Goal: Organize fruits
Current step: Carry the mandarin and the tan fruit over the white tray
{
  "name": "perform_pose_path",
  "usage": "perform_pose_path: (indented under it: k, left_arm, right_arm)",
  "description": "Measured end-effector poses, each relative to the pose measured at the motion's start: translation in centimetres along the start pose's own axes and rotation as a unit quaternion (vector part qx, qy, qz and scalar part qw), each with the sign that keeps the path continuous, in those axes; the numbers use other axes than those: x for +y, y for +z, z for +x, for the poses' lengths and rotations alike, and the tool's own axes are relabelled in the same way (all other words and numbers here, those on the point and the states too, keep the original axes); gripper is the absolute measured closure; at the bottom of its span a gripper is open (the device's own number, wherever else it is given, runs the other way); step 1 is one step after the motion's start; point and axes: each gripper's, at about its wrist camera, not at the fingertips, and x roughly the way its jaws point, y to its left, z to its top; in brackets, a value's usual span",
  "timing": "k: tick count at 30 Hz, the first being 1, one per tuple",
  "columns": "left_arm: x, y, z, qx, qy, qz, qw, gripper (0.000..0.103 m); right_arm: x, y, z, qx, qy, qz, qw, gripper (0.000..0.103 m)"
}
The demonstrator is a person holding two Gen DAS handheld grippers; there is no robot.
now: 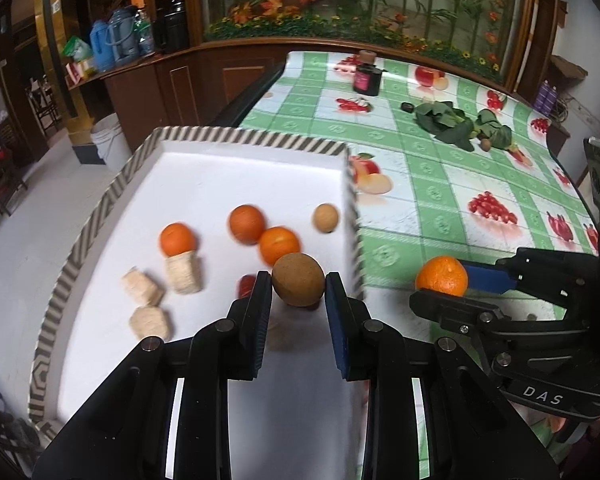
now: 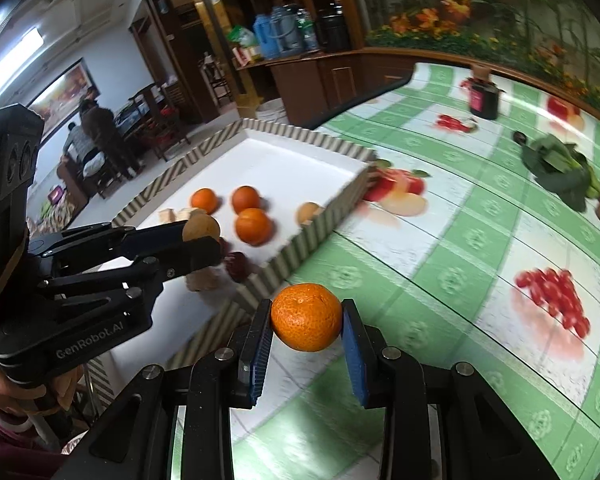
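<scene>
My left gripper (image 1: pixel 298 284) is shut on a round brown fruit (image 1: pixel 298 279) and holds it above the white tray (image 1: pixel 236 168) with the striped rim. In the tray lie three oranges (image 1: pixel 279 245), a small brown fruit (image 1: pixel 325 218), a red fruit (image 1: pixel 245 285) and three pale blocks (image 1: pixel 142 291). My right gripper (image 2: pixel 306 316) is shut on an orange (image 2: pixel 306 316) and holds it over the tablecloth, just right of the tray's near corner (image 2: pixel 256 292). The left gripper (image 2: pixel 204 240) with its brown fruit (image 2: pixel 201 227) also shows in the right wrist view.
The green checked tablecloth (image 1: pixel 440 184) carries a dark jar (image 1: pixel 367 77), leafy greens (image 1: pixel 456 122), a small brown fruit (image 1: pixel 486 144) and a small black object (image 1: pixel 407 107) at the far side. A wooden cabinet and a white bucket (image 1: pixel 110 142) stand beyond the tray.
</scene>
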Motion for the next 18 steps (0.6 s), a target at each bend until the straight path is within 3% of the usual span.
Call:
perform_pose_path:
  k: [18]
  left_arm:
    - [6.5, -3.9, -0.7, 0.032, 0.028, -0.043, 0.9982, 0.076]
  right_arm:
    - [6.2, 1.6, 3.4, 0.026, 0.025, -0.078, 0.996, 0.071]
